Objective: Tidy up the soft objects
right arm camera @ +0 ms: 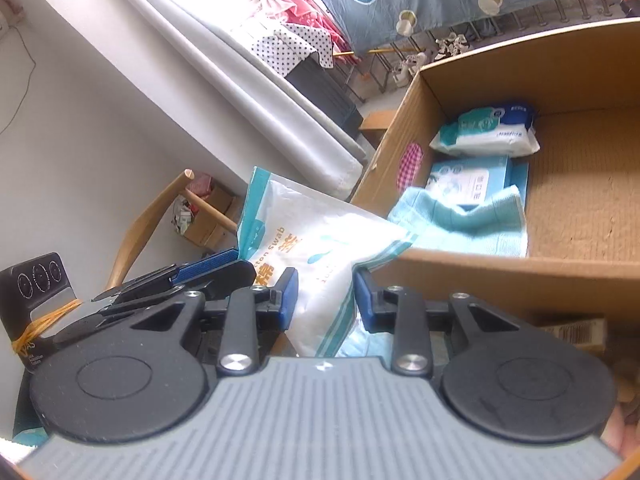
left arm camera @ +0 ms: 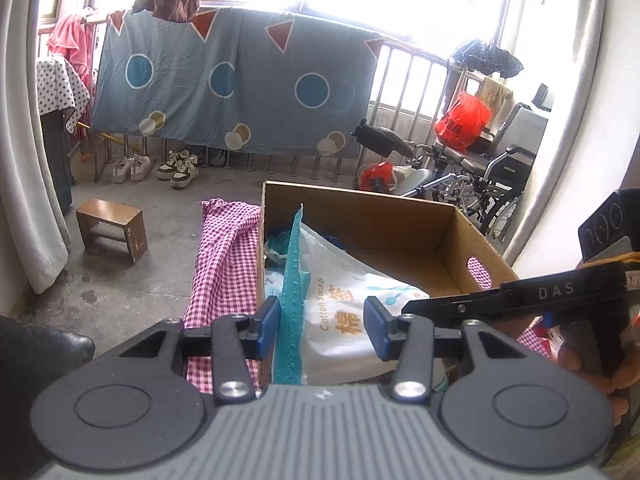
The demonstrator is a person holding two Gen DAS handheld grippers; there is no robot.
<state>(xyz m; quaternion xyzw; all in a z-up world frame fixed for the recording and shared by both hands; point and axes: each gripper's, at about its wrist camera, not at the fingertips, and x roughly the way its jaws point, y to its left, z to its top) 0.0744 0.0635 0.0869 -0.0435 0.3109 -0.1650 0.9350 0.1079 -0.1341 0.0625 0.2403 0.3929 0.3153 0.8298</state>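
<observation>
Both grippers same build: left gripper (left arm camera: 322,326) and right gripper (right arm camera: 326,300) have blue finger pads on black linkage arms, silver pivot screws, two round black discs flanking a ribbed grey housing with a small white mark. Other unit seen side-on: black body, white "DAS" lettering, three-dial panel, yellow rubber band. Bare skin of hand (left arm camera: 600,364) on handle.

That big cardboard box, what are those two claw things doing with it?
A person holds a gripper in each hand and is packing soft things into the cardboard box. Both the left gripper and the right gripper are open around a white cotton swab bag, which leans over the box's near edge, half in. Whether either one touches it is hard to tell. Inside already lie a teal towel, a pack of wipes and a light blue packet.
</observation>
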